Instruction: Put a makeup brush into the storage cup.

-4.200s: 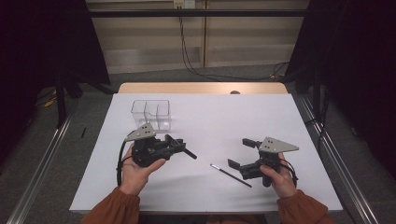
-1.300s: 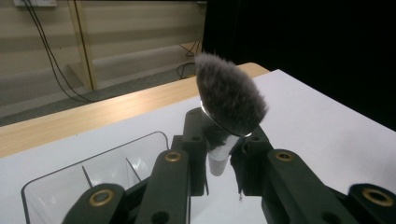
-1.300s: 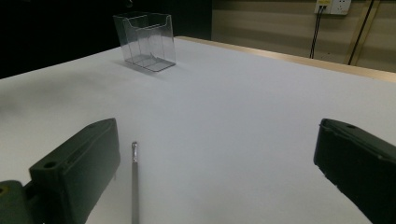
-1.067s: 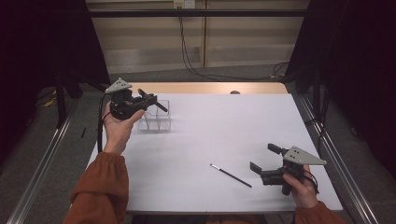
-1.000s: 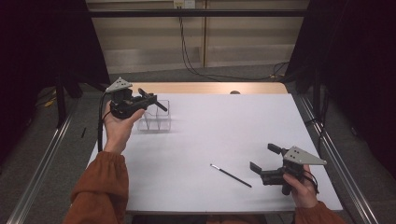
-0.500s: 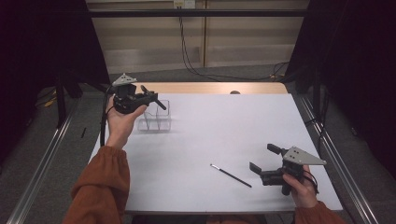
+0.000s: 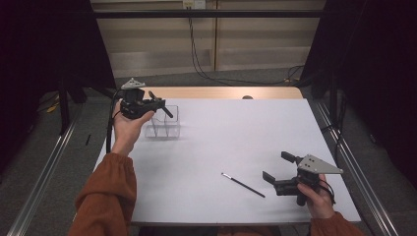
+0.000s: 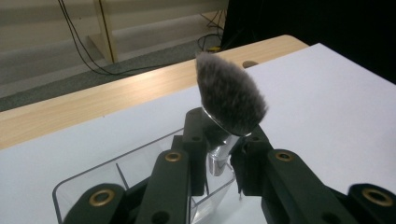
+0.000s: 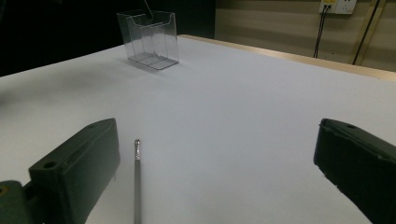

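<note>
The left gripper (image 7: pixel 153 101) pinches a fluffy brush (image 8: pixel 229 95) above the clear box (image 7: pixel 164 124), far left. The right gripper (image 7: pixel 280 167), jaws spread, rests near right beside a thin brush (image 7: pixel 243 185).

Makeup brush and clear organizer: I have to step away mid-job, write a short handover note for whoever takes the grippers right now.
Left gripper: shut on the makeup brush, gripping its silver ferrule, bristles up, held above the clear organizer at the table's far left.
Right gripper: open, holding nothing, resting near the front right of the white table.
Thin brush: lying flat on the table just left of the right gripper.
Done: makeup brush picked up and brought to the organizer.
Left: probably lower it into a compartment and release, then likely the thin brush.
</note>
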